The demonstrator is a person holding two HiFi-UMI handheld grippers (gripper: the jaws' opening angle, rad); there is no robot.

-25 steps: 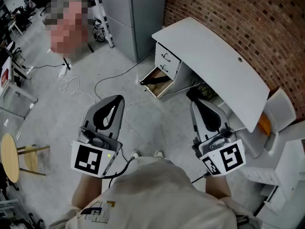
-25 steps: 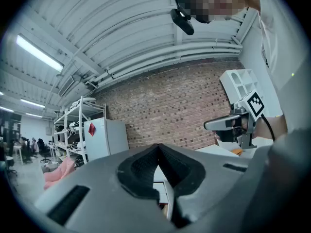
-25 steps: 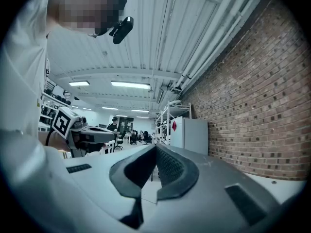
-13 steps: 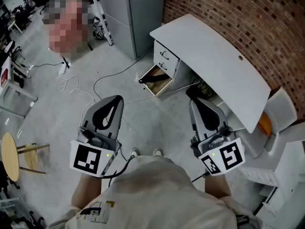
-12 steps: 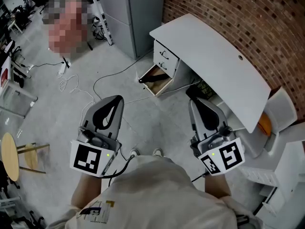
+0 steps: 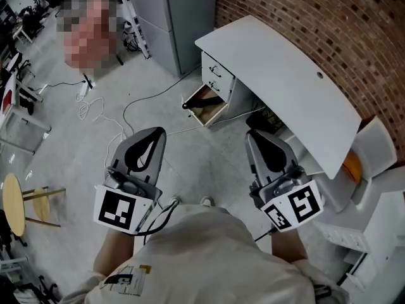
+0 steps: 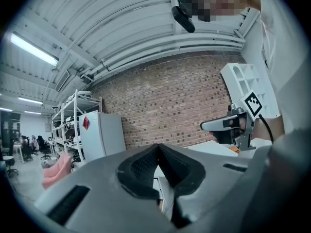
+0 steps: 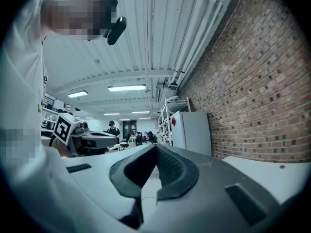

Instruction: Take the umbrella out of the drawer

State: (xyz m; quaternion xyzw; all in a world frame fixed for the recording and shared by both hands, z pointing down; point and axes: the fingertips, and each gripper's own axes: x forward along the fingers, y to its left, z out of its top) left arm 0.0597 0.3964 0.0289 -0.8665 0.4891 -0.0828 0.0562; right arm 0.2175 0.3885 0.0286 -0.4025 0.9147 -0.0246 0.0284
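In the head view a white drawer unit [image 6: 216, 76] stands under the white desk [image 6: 278, 68]. Its bottom drawer [image 6: 218, 114] is pulled open. A dark long thing, probably the umbrella [image 6: 205, 102], lies in it. My left gripper [image 6: 154, 130] and right gripper [image 6: 252, 135] are held side by side above the floor, well short of the drawer, both pointing level. Each has its jaws together with nothing between them. The closed left gripper [image 7: 157, 145] and closed right gripper [image 8: 156, 146] fill the lower part of their own views.
A brick wall [image 6: 329, 18] runs behind the desk. A grey cabinet [image 6: 183, 18] stands to the left of the drawer unit. Cables [image 6: 95, 113] trail over the concrete floor. A round wooden stool [image 6: 12, 204] is at far left, white chairs [image 6: 373, 151] at right.
Both grippers have moved a little forward toward the desk together with the person, the right one edging left. The jaws stayed shut.
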